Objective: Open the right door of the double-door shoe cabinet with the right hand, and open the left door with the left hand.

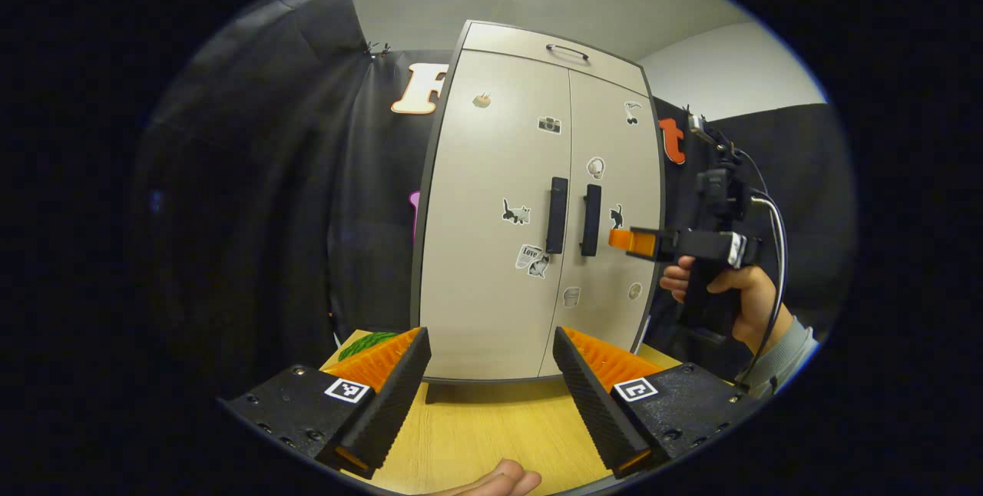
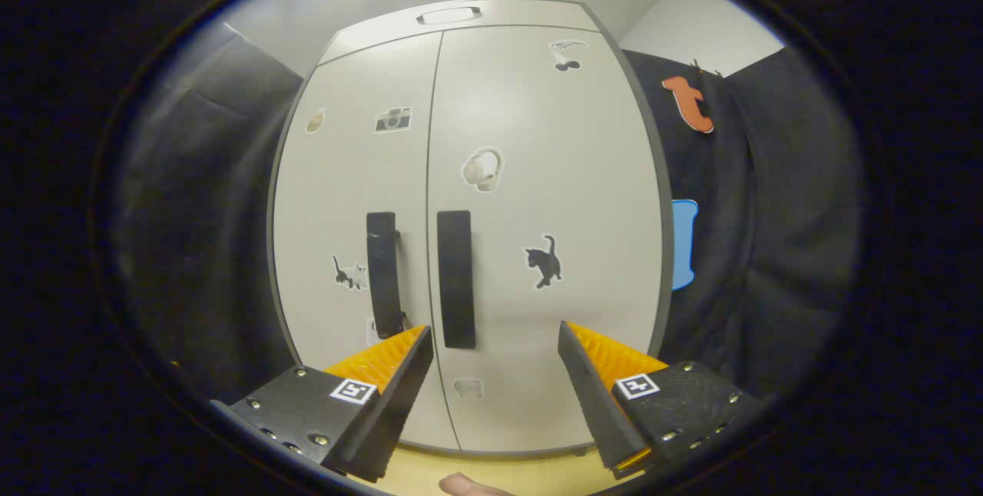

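The beige double-door shoe cabinet (image 1: 491,266) stands on the table with both doors shut. Two black vertical handles sit side by side at the middle seam: the left door handle (image 1: 557,215) and the right door handle (image 1: 590,219). My left gripper (image 1: 491,350) is open, well back from the cabinet and low in front of the left door. My right gripper (image 1: 620,239), held by a hand, hovers just right of the right door handle. In the right gripper view the right gripper (image 2: 495,346) is open, close to the right door, with the right door handle (image 2: 456,279) just above its left finger.
The cabinet rests on a light wooden table (image 1: 476,434). A green object (image 1: 367,343) lies at the table's left, behind my left finger. A top drawer with a handle (image 1: 567,52) crowns the cabinet. Stickers dot both doors. Black cloth walls stand on both sides.
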`<state>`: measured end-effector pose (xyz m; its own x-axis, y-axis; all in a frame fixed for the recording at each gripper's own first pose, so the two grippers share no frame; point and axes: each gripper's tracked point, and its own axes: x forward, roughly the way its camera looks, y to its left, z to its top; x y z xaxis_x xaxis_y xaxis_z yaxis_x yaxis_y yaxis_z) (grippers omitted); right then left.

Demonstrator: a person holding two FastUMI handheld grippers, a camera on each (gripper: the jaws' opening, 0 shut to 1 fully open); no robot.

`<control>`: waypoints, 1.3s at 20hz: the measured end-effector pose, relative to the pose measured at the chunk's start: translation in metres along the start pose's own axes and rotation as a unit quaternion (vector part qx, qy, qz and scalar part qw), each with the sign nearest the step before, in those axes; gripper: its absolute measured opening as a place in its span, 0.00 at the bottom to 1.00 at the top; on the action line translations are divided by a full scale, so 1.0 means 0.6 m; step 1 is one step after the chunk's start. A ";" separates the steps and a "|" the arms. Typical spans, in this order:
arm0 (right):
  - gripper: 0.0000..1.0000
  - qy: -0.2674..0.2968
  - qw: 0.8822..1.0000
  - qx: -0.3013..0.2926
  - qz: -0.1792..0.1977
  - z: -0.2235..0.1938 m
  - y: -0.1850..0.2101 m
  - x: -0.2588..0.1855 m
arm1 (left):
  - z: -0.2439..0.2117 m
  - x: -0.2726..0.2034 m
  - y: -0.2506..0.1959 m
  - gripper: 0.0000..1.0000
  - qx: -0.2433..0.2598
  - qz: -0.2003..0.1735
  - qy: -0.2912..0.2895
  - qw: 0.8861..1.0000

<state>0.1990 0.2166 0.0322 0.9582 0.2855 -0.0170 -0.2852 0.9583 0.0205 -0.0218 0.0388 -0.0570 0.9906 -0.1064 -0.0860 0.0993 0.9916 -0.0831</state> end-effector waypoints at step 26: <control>0.13 0.049 0.999 0.023 -0.007 0.003 0.043 0.113 | -0.016 -0.010 0.014 1.00 0.019 -0.009 0.015 1.000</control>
<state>0.2567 0.2606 0.0335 0.9548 0.2741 -0.1148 -0.2682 0.9612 0.0648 -0.0278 0.0471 -0.0666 0.9853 -0.1261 -0.1151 0.1214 0.9915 -0.0470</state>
